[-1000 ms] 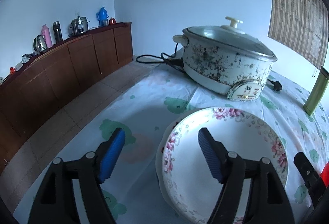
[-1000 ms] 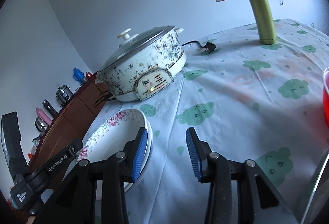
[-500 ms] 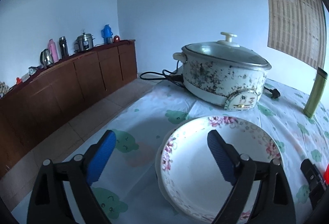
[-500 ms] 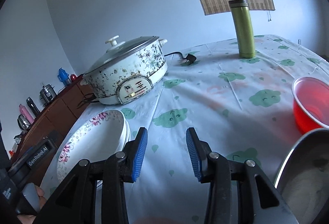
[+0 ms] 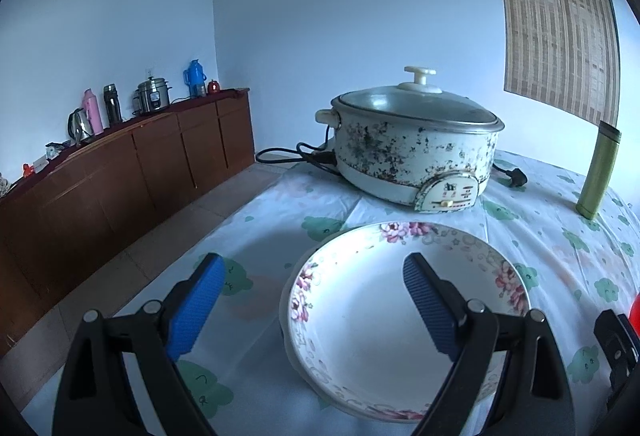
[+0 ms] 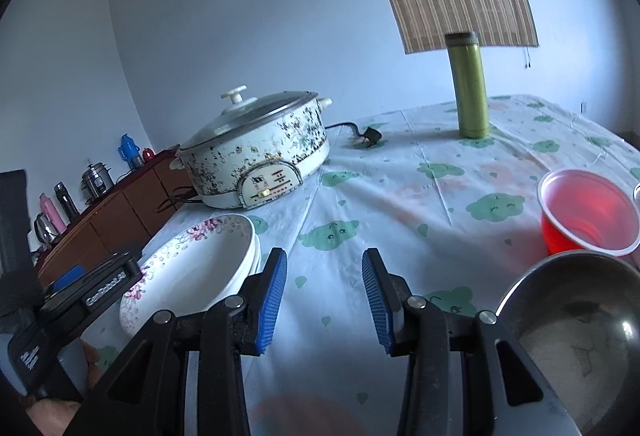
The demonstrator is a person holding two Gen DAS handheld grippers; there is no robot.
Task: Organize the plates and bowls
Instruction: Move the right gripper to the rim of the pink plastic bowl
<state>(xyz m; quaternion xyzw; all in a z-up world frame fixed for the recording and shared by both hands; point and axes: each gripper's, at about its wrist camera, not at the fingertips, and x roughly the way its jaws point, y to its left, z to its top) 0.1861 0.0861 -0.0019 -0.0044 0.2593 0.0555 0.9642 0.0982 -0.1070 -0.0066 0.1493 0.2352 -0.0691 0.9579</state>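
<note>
Nearest, at the bottom of the left wrist view, my left claw stands released: its jaws have just been opening, and nothing is pressed between them. Its right pad hangs over the bowl of the floral plate; its left pad lies outside the rim, over the counter. The plate therefore sits ahead and to the right of this claw.

At the bottom of the right wrist view, my right claw is partly open and empty, over bare cloth. From it the floral plate lies lower left, and the steel bowl lower right, just beside the claw. The red plastic bowl stands behind the steel bowl at the right edge. I judge the right claw nearer to both bowls.

Limits of view: a second white rim shows under the floral plate, so it appears stacked, count unclear. The frame cuts off the steel bowl. Farther back stand the electric pot and the green flask.
</note>
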